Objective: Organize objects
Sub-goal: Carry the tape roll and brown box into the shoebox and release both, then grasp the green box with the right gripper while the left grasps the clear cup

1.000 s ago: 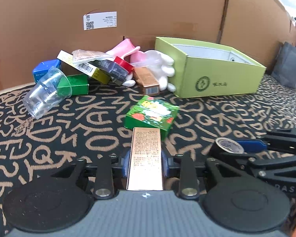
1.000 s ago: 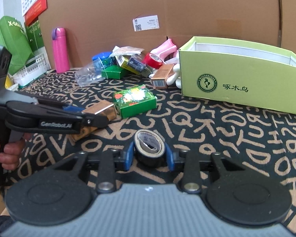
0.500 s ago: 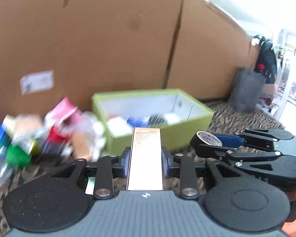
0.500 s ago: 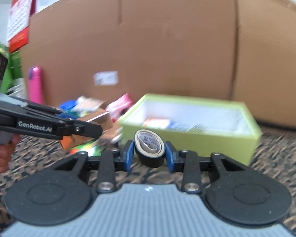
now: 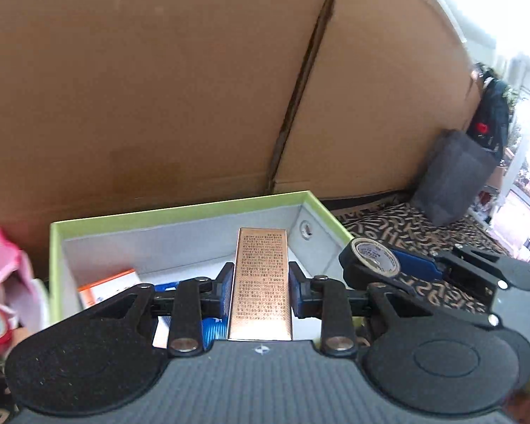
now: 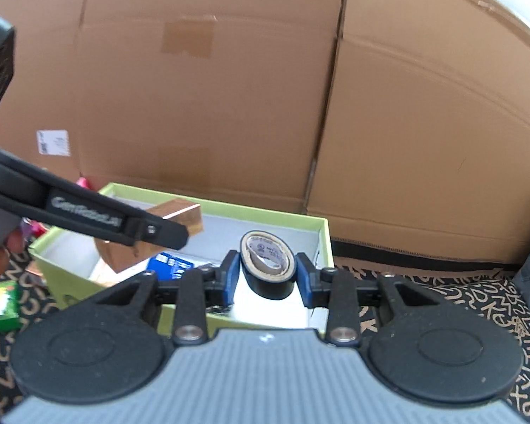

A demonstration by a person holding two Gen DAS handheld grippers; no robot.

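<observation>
The left tool (image 5: 260,284) is clamped on a copper box (image 5: 260,282), gripped by its long sides between blue pads (image 5: 224,289); the box's long axis runs straight ahead, away from the camera. The right tool (image 6: 268,275) is clamped on a black tape roll (image 6: 268,265), held on edge with its hole turned toward the camera and upward. Both tools are held tilted downward over the open green box (image 6: 321,243), at lower centre of each frame. Blue and orange packets (image 5: 106,288) are seen inside.

Letter-print cloth (image 6: 477,304): green box (image 6: 321,228), perhaps grey bag (image 5: 452,180).
</observation>
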